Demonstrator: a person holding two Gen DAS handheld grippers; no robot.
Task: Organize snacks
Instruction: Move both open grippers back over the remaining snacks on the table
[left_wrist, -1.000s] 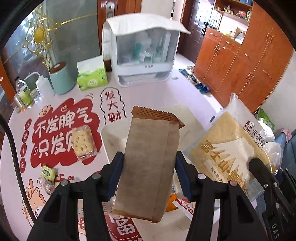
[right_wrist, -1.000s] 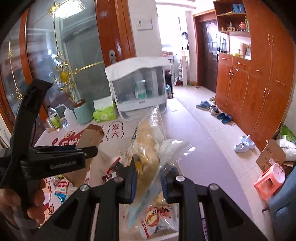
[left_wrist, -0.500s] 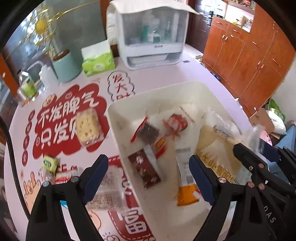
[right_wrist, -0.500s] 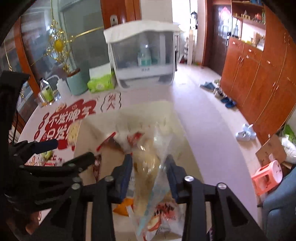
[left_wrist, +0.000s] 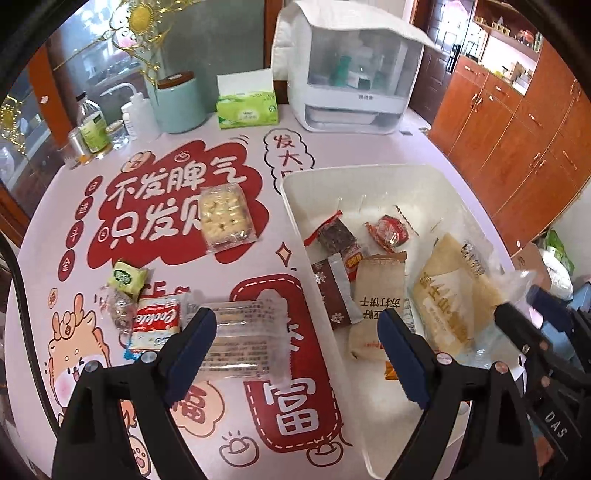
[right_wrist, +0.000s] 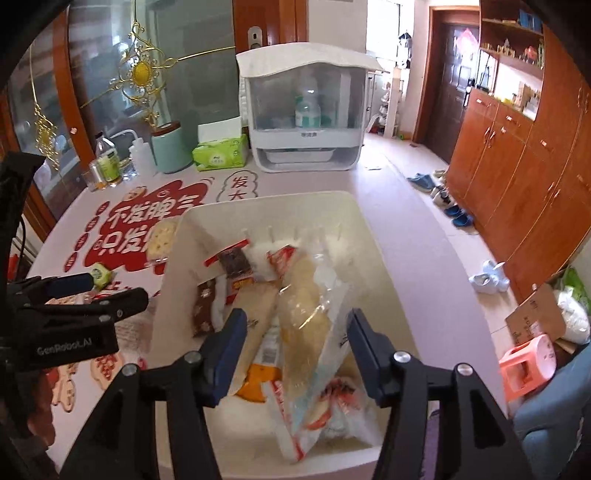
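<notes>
Bin (left_wrist: 291, 192): white plastic, on the table's right part, open top; in the right wrist view its near wall (right_wrist: 258, 458) lies under the right gripper.
Bin contents: brown pack (left_wrist: 378, 291) lying flat with its printed side up; bread bag (left_wrist: 448, 295) just right of it; dark brown sachet (left_wrist: 334, 291) just left of it; red-ended dark bar (left_wrist: 332, 234) and red candy (left_wrist: 388, 230) farther back; an orange packet shows partly beneath the brown pack.
Left gripper (left_wrist: 295, 354): jaws wide apart, holding nothing; it hangs over the bin's left wall, left pad above the clear pack, right pad above the bin.
Right gripper (right_wrist: 293, 350): jaws apart, one on each side of the bread bag (right_wrist: 306, 317), not pressing it; the bag's clear top stands up between them, its lower end lying on other packets in the bin.
Table (left_wrist: 258, 155): pale mat with red printed characters and cartoon figures.
Snacks outside the bin: cracker pack (left_wrist: 225, 218) on the red print; green sweet (left_wrist: 127, 277); Cookie pack (left_wrist: 157, 326); clear pack (left_wrist: 243, 339) of biscuits just beside the bin; a small crumpled wrapper between the sweet and the Cookie pack.
Back of table: tissue box (left_wrist: 247, 109), mint canister (left_wrist: 179, 101), white cabinet (left_wrist: 347, 70) with a clear front, and some bottles at far left.
</notes>
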